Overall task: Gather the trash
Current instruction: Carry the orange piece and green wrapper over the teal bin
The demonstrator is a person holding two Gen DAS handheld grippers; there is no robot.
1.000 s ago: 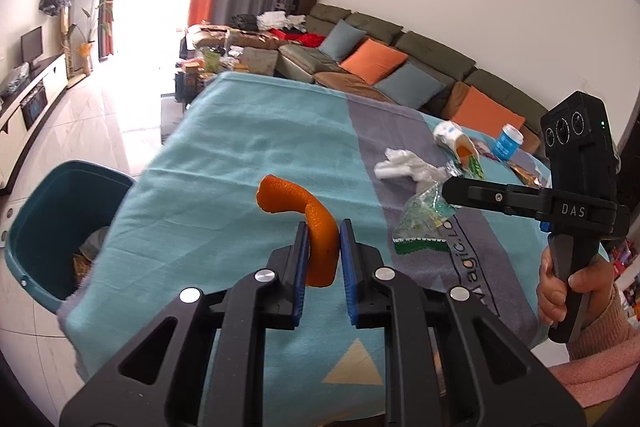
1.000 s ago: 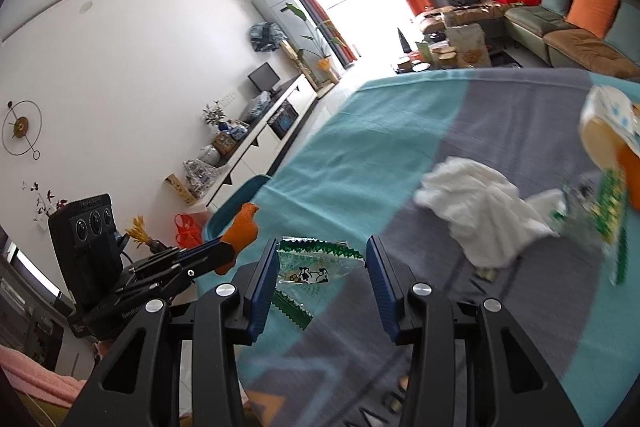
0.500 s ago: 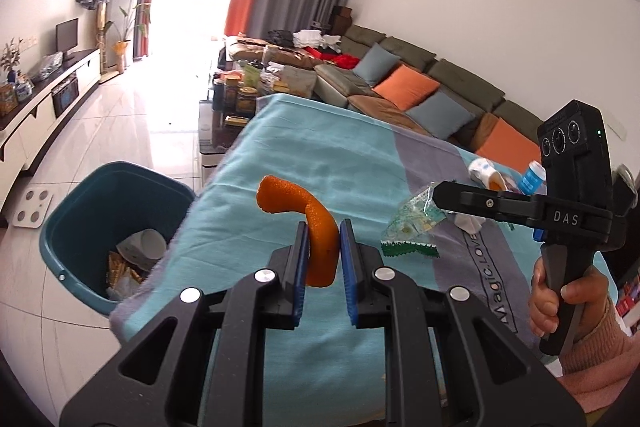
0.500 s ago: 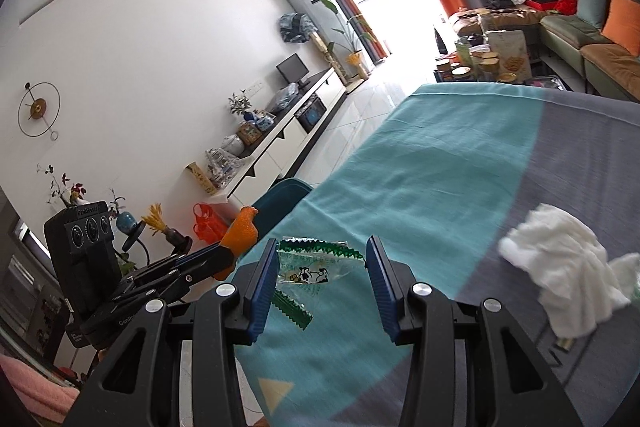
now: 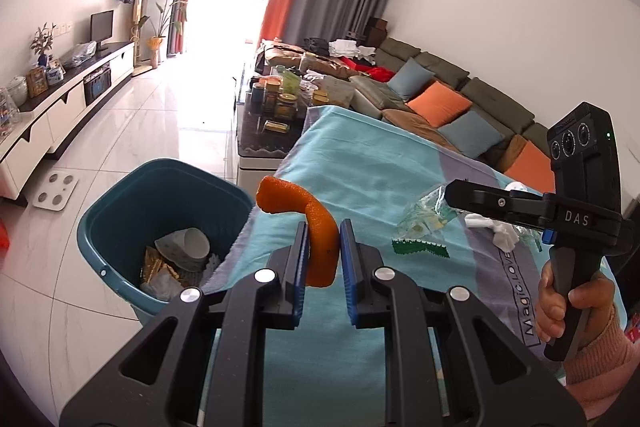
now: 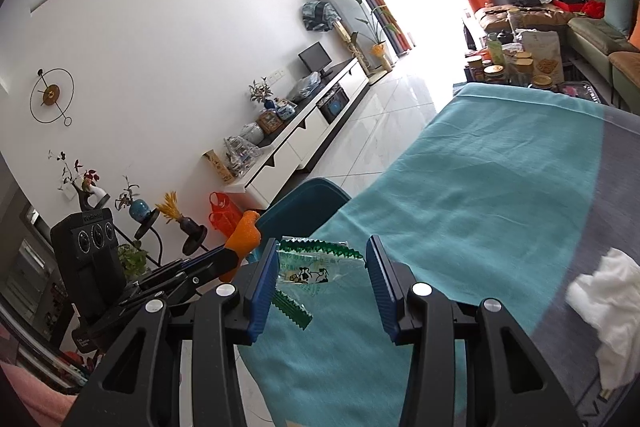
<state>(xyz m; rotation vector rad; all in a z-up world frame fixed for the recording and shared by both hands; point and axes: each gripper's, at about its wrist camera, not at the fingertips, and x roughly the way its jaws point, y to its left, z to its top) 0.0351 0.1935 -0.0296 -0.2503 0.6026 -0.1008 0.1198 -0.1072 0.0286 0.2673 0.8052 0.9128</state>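
Left gripper (image 5: 323, 259) pinched on curved orange peel (image 5: 316, 227), teal trash bin (image 5: 120, 211) below and to its left; right gripper (image 6: 322, 277) clamped on clear green-edged wrapper (image 6: 308, 267), white tissue (image 6: 604, 303) off to its right on the tablecloth (image 6: 500, 187)

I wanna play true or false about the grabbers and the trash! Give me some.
1. The left gripper holds an orange peel. True.
2. The right gripper holds a white tissue. False: it holds a clear wrapper with green edges.
3. The blue bin is empty. False: a paper cup and other trash lie inside.
4. A crumpled tissue lies on the tablecloth. True.
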